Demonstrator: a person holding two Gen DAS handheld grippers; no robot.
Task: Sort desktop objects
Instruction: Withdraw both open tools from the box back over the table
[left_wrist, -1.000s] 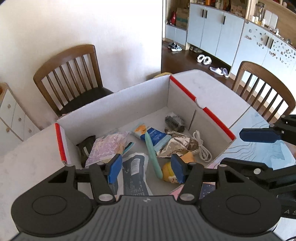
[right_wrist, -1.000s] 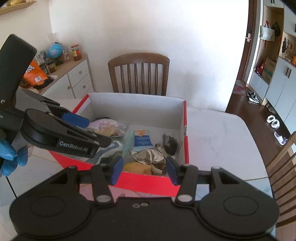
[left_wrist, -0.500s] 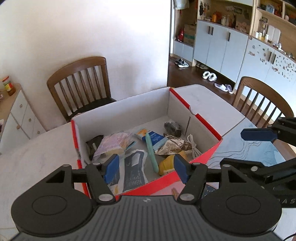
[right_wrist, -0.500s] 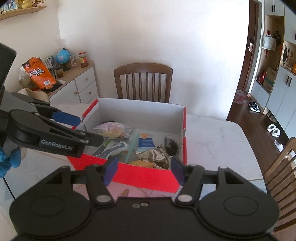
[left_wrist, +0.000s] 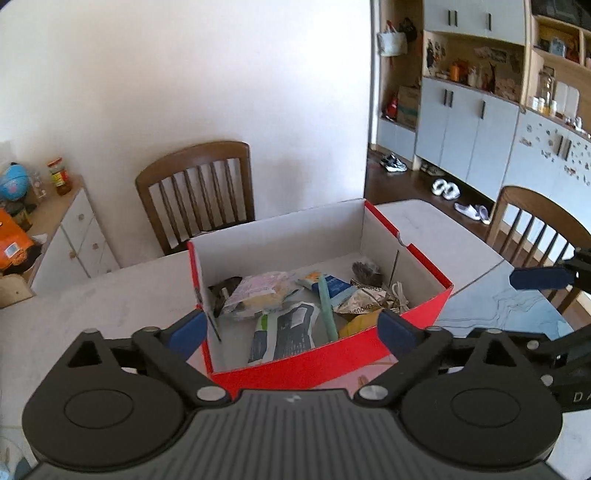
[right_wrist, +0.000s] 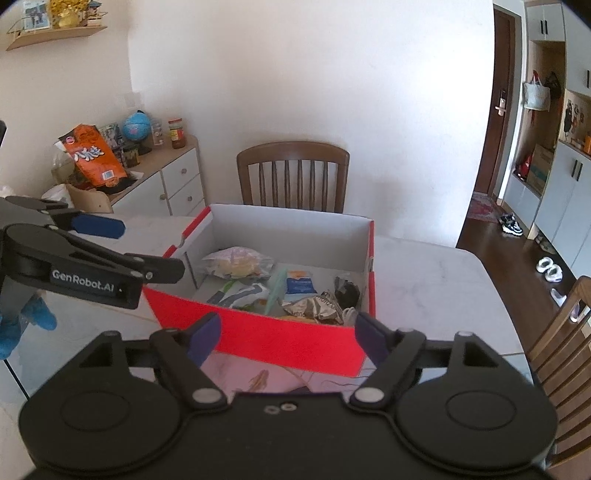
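A red cardboard box (left_wrist: 325, 363) (right_wrist: 291, 343) with white inner walls stands on the white table. Inside lie snack packets (left_wrist: 255, 295) (right_wrist: 236, 262), a mint green stick (left_wrist: 327, 306), a crumpled foil wrapper (left_wrist: 364, 301) (right_wrist: 314, 306), a blue carton (right_wrist: 299, 284), a white cable (left_wrist: 400, 295) and a dark bundle (right_wrist: 347, 291). My left gripper (left_wrist: 291, 332) hangs in front of the box's near wall, jaws opening with nothing between them. My right gripper (right_wrist: 288, 334) is before the same wall, jaws also opening and empty.
A wooden chair (left_wrist: 199, 192) (right_wrist: 293, 173) stands behind the table, another chair (left_wrist: 535, 225) at the right. A white sideboard (right_wrist: 162, 184) holds an orange bag, a globe and jars. A pink sheet (right_wrist: 258, 373) lies on the table before the box. A blue glove (right_wrist: 22, 328) shows left.
Both grippers have drawn back from over the box toward me and risen a little, so the box looks smaller. Both sets of jaws have spread wider.
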